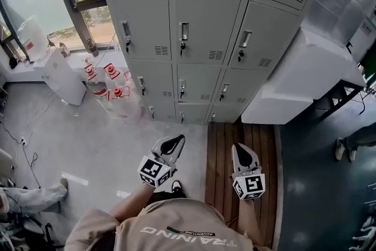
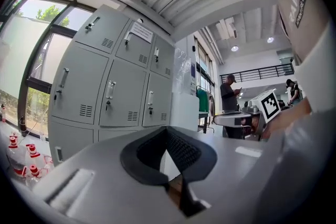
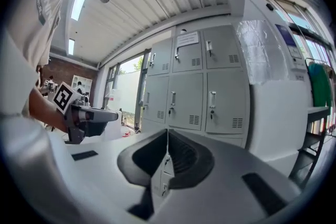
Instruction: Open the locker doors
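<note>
A bank of grey lockers (image 1: 200, 26) stands ahead, every door closed, each with a silver handle and a key below it, such as the middle door (image 1: 204, 29). Both grippers hang low in front of the person, well short of the doors. My left gripper (image 1: 174, 139) is shut with nothing in it, and my right gripper (image 1: 241, 149) is shut and empty too. In the left gripper view the black jaws (image 2: 167, 131) meet, with the lockers (image 2: 107, 94) beyond them. In the right gripper view the jaws (image 3: 167, 135) are also closed toward the lockers (image 3: 190, 99).
Large water bottles with red caps (image 1: 108, 84) stand left of the lockers by a low white cabinet (image 1: 59, 76). A tall white machine (image 1: 302, 76) flanks the lockers' right side. Wooden planks (image 1: 226, 147) lie underfoot. Another person's leg (image 1: 35, 194) and a shoe (image 1: 341, 149) are nearby.
</note>
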{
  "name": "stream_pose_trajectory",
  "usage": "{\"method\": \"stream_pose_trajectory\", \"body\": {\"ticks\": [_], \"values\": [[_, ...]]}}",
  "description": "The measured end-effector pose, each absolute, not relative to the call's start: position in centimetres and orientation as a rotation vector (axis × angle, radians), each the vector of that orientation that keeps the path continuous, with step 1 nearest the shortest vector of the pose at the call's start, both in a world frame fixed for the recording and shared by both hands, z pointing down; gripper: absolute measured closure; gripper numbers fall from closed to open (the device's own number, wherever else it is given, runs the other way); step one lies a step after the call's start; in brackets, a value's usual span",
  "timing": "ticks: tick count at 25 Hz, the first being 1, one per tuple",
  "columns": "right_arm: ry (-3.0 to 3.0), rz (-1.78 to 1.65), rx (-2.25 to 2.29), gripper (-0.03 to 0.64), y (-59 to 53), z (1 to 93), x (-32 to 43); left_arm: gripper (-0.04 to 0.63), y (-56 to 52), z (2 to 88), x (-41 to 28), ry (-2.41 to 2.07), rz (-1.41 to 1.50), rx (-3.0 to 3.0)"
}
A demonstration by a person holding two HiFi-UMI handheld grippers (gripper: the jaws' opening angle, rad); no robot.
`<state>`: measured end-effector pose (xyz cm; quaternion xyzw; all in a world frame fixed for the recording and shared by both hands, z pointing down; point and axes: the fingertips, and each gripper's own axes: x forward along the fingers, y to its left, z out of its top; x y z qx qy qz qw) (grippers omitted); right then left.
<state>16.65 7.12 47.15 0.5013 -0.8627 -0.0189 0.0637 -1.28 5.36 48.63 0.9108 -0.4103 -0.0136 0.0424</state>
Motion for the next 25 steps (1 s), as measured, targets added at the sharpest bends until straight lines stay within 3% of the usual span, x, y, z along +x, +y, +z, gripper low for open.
{"method": "stream_pose_trajectory", "body": {"ticks": [12, 25], "values": [[-2.624, -0.015, 1.586, 0.604, -6.6, 46.7, 15.7, 0.588, -8.1, 50.4, -2.8, -1.202, -0.008, 2.763], [-2.755, -0.208, 1.501, 0.604, -26.6, 41.1, 21.4, 0.588, -24.6, 48.3, 4.0, -1.287, -0.025, 2.772]]}}
